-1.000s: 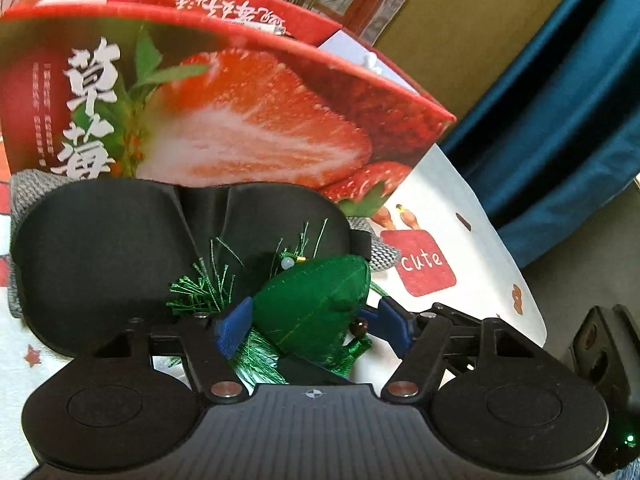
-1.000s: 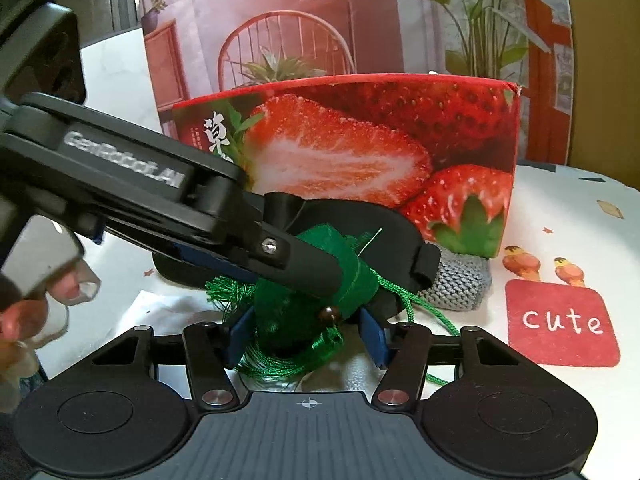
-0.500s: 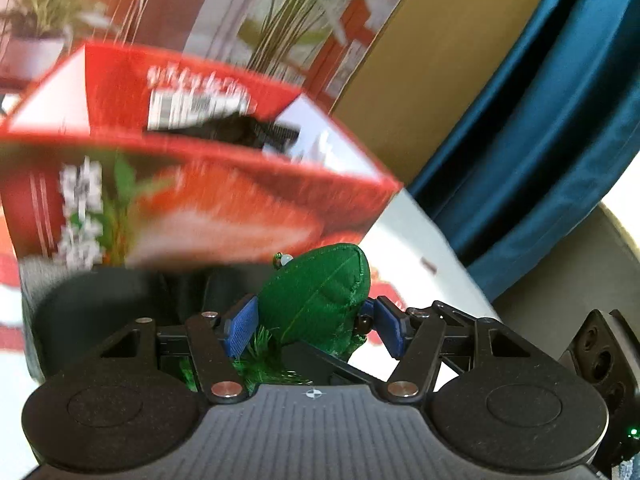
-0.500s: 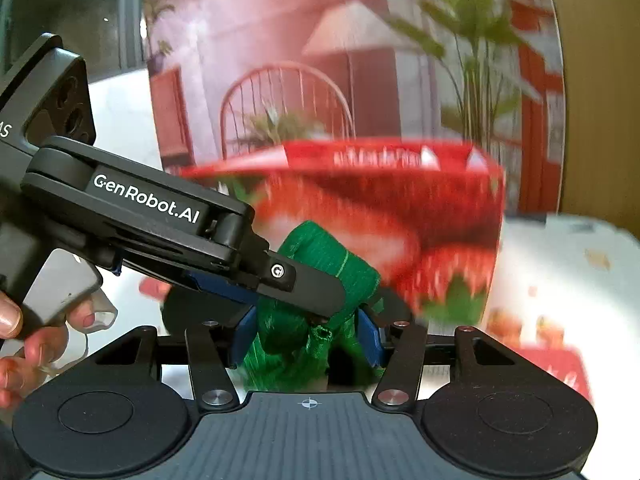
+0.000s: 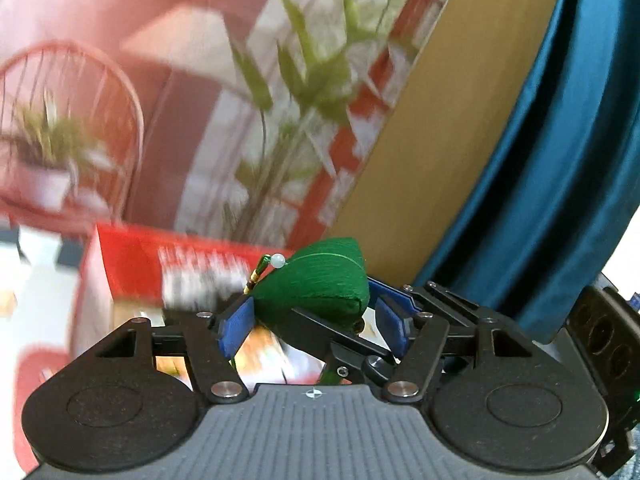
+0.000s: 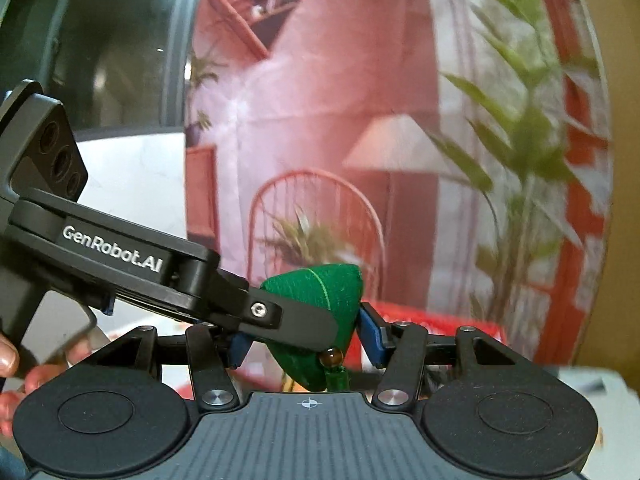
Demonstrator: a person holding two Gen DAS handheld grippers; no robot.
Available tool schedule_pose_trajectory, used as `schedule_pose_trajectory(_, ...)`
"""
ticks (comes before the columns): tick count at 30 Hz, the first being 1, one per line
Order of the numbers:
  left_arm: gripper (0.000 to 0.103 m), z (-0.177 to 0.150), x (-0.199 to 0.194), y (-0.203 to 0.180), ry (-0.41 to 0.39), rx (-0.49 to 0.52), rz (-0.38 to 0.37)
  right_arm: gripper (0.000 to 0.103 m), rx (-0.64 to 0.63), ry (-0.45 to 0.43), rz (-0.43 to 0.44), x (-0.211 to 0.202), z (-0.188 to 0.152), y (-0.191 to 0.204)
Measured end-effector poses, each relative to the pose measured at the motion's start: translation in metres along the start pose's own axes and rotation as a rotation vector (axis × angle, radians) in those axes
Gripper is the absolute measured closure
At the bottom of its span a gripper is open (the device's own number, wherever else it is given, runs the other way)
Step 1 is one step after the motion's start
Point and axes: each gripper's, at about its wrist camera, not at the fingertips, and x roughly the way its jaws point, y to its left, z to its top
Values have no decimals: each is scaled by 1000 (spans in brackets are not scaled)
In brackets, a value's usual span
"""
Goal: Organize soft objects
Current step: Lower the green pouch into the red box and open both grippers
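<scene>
Green: 1 sachet point(image 5: 316, 280); 2 claws

A blurred pink-and-red printed backdrop point(image 5: 168, 92) showing a chair and green plants; beside it, a teal fabric curtain point(image 5: 560, 140).

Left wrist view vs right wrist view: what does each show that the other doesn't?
Left wrist only: a teal curtain on the right, a white bead at the green pouch's tip, and the right gripper reaching in from the right, under the pouch.
Right wrist only: a person's fingers at the lower left, the left gripper's lettered body, and a brown bead below the pouch.
Both: the green stuffed pouch held between both grippers, the left gripper and the right one, the red strawberry box below, and the blurred pink backdrop.
</scene>
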Motion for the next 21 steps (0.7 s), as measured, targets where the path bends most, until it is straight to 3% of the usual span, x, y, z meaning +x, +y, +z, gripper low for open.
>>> schedule_pose_trajectory(5,34,31,-3,8,-71,22,33,51,-81,-43,21,33,39,2)
schedule_pose_trajectory(8,34,36,1,15,-71,49,57,52,-91,-47,36,53,45,1)
schedule_pose_trajectory(14,34,26,26,41,-8,30,87,52,-88,3,69,86,26,2)
schedule_pose_trajectory(19,34,11,47,67,62,-11,129,53,-89,155,34,124,-2,-5)
schedule_pose_trajectory(21,32,6,47,75,74,-18,136,53,-61,178,17,124,-12,-12)
